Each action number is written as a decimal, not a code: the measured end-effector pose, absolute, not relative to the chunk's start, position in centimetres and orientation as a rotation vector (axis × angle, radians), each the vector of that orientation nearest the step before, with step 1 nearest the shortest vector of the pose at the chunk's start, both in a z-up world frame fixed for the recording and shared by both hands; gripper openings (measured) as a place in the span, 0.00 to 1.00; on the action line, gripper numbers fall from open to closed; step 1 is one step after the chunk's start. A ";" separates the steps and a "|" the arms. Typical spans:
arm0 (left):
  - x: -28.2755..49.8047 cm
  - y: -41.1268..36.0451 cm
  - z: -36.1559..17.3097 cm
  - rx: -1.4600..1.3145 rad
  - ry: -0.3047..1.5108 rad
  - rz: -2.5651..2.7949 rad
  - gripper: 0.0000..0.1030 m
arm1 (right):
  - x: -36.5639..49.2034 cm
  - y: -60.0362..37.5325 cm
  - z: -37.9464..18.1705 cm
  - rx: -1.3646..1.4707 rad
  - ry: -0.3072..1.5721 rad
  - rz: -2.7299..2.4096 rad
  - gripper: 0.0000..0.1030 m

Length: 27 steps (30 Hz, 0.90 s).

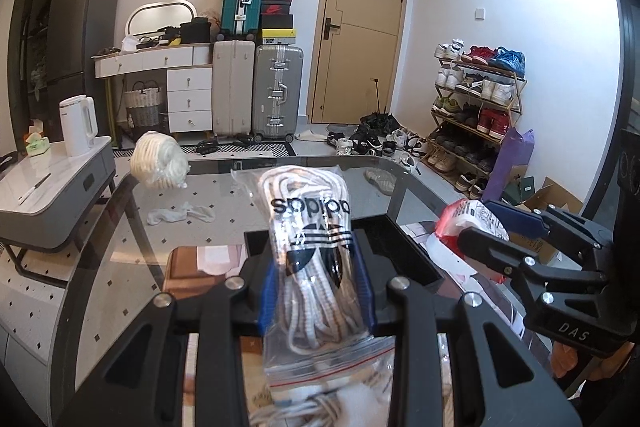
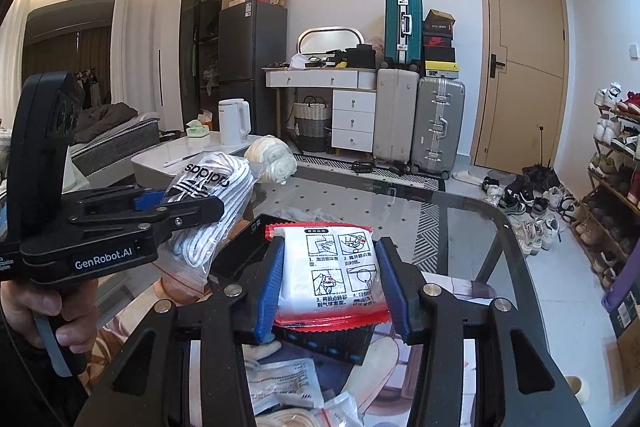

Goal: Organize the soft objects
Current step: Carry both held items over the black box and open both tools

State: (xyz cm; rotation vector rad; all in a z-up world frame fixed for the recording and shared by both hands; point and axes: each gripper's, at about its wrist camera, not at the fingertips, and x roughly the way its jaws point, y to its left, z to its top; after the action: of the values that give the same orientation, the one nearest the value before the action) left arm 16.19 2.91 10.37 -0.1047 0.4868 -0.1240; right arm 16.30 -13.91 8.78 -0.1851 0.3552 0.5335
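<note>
- The left gripper (image 1: 316,291) has its jaws clamped on the clear zip bag of white laces (image 1: 310,247), which stands up between them.
- The right gripper (image 2: 332,287) has its jaws clamped on the red-edged white packet (image 2: 334,275), held between the blue pads (image 2: 268,291).
- Both loads hang above the glass surface (image 1: 224,195) (neither touches it).
- Carry them level and keep the squeeze steady; the slick plastic could slide out.
- Lower each fully before parting the jaws.
</note>
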 end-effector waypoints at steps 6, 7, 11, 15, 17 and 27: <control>18.4 3.2 10.2 -0.091 0.490 -0.134 0.31 | 19.0 -13.5 9.0 -0.174 0.367 0.519 0.44; 18.5 3.2 10.1 -0.093 0.490 -0.134 0.31 | 19.5 -13.4 9.0 -0.173 0.370 0.519 0.44; 20.0 3.7 9.4 -0.107 0.500 -0.128 0.31 | 21.1 -12.8 8.8 -0.174 0.380 0.514 0.44; 21.1 3.7 8.6 -0.116 0.507 -0.126 0.31 | 22.4 -12.2 8.0 -0.170 0.398 0.508 0.44; 21.7 3.5 8.3 -0.107 0.514 -0.127 0.31 | 23.1 -11.9 7.8 -0.166 0.407 0.509 0.44; 24.1 3.1 5.7 -0.070 0.587 -0.127 0.31 | 26.7 -10.0 5.3 -0.184 0.480 0.493 0.44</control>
State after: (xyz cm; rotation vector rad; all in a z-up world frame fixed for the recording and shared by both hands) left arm 24.07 3.10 5.74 -0.0697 0.5865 -0.1269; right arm 26.67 -10.01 5.34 -0.1841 0.4795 0.4935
